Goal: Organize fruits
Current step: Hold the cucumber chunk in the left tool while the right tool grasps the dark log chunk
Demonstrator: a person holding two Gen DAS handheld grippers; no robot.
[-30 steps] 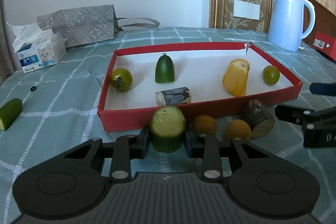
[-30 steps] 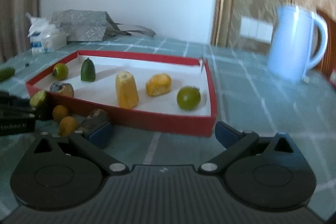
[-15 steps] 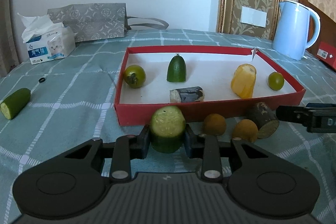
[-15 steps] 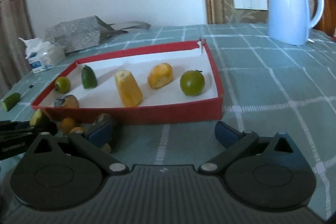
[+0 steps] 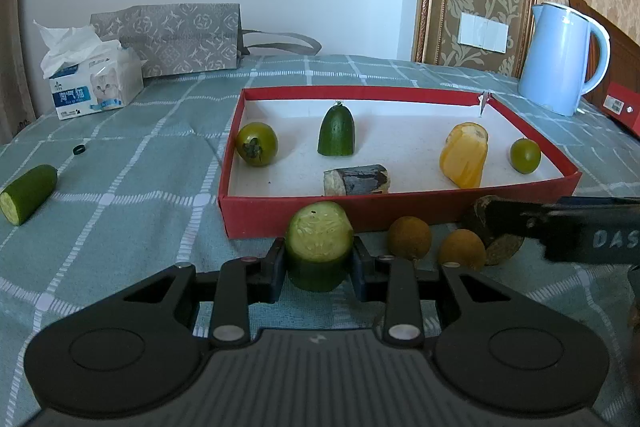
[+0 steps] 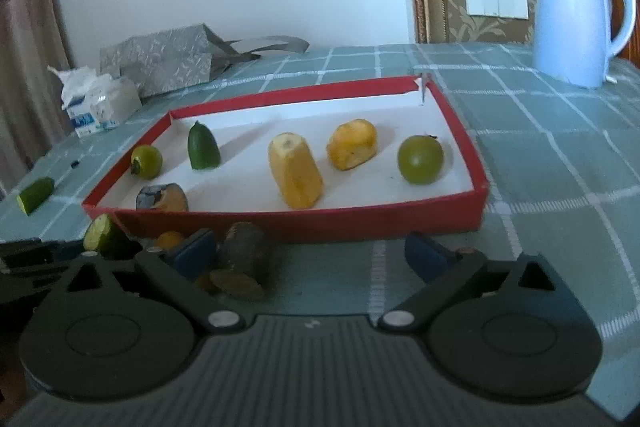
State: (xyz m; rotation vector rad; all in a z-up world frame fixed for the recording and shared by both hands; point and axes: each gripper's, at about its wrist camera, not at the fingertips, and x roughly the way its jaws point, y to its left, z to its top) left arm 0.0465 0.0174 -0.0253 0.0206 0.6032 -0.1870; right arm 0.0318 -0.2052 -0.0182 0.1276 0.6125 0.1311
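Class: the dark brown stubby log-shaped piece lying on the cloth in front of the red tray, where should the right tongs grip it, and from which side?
Probably across the rounded bark sides of the dark brown stubby log-shaped piece, mid-length, not on its flat cut ends. It lies on its side, cut face towards the camera, so come from the near side. The right tongs are closing, not yet pressing it; one round orange-brown fruit crowds its left.

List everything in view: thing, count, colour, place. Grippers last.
Tray: 1, red, white floor, table middle.
Round fruits: 2, green, in tray.
Cucumber tip: 1, green, in tray.
Corn pieces: 2, yellow, in tray.
Dark stub: 1, in tray.
Small balls: 2, brown, before tray.
Dark chunk: 1, before tray.
Cucumber piece: 1, green, far left.
Kettle: 1, blue.
Tissues: 1, white.
Bag: 1, grey.
Left hand-held gripper: shut on cucumber slice.
Right hand-held gripper: closing, around dark chunk.
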